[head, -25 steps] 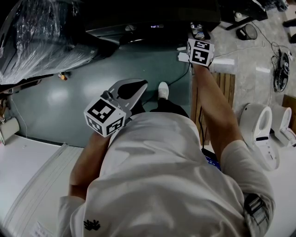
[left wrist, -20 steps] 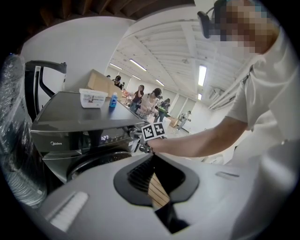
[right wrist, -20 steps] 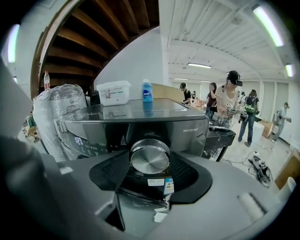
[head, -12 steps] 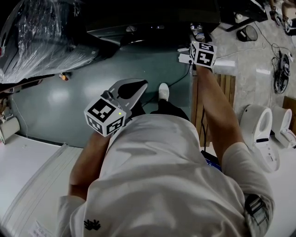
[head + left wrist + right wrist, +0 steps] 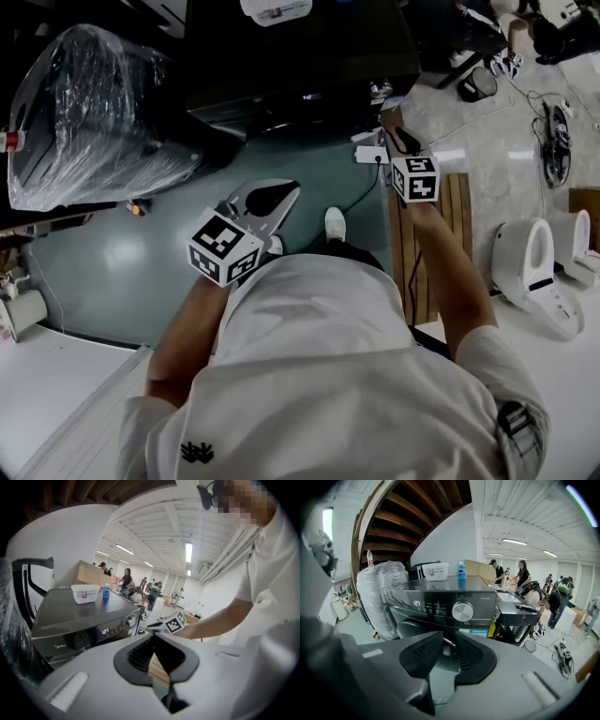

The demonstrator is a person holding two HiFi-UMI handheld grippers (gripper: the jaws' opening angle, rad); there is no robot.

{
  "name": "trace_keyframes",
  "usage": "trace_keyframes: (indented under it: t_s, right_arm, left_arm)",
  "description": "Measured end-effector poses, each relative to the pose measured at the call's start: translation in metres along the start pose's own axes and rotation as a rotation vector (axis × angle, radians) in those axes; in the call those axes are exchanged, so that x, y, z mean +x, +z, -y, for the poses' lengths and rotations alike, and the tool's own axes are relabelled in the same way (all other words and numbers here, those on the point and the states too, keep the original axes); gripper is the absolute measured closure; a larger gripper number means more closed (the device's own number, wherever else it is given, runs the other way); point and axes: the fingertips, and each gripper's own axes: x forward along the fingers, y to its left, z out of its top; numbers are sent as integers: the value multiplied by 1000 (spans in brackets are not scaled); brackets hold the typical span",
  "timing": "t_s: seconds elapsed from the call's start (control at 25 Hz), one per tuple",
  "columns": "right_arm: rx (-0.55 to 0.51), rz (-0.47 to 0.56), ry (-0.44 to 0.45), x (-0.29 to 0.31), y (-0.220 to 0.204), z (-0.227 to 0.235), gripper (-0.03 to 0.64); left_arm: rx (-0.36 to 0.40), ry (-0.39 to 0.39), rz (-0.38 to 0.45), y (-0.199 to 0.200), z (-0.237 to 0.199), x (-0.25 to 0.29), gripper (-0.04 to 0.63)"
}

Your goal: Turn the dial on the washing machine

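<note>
Right gripper (image 5: 449,637) is hanging in front of the washing machine (image 5: 440,588) with nothing between its jaws. They have just been closing and are standing at a narrow gap, through which only the dark door below the panel is showing. The dial (image 5: 462,611), a round silver knob, is sitting toward the right end of the machine's front panel. It is beyond the jaw tips, a little above and to the right of them, and well apart from them.

I am taking the narrowed jaws as a sizing for the knob (a wide spread would be harder to centre on so small a thing), though that is my guess. The person is pointing this gripper forward and somewhat down, so it is facing the panel squarely.

Left gripper (image 5: 153,637) is being held off to the left, nearer the person's body, its jaws together and empty. It is probably parked aside, since one gripper is enough for a knob.

On the machine's top a white tub (image 5: 436,571) and a blue bottle (image 5: 461,570) are standing clear of the panel. A plastic-wrapped bundle (image 5: 377,592) is looming at the machine's left, away from the reach.
</note>
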Motion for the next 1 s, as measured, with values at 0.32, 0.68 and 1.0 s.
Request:
trace_keyframes:
  t_s: [0.32, 0.68, 1.0]
  right_arm:
    - [65, -3, 37, -88, -14, -90, 615]
    - [97, 31, 81, -153, -7, -213, 615]
    - [109, 70, 61, -199, -13, -285, 615]
  left_arm:
    - [30, -97, 36, -11, -13, -51, 540]
    - [32, -160, 28, -54, -27, -130, 540]
    - [19, -203, 6, -104, -30, -168, 540]
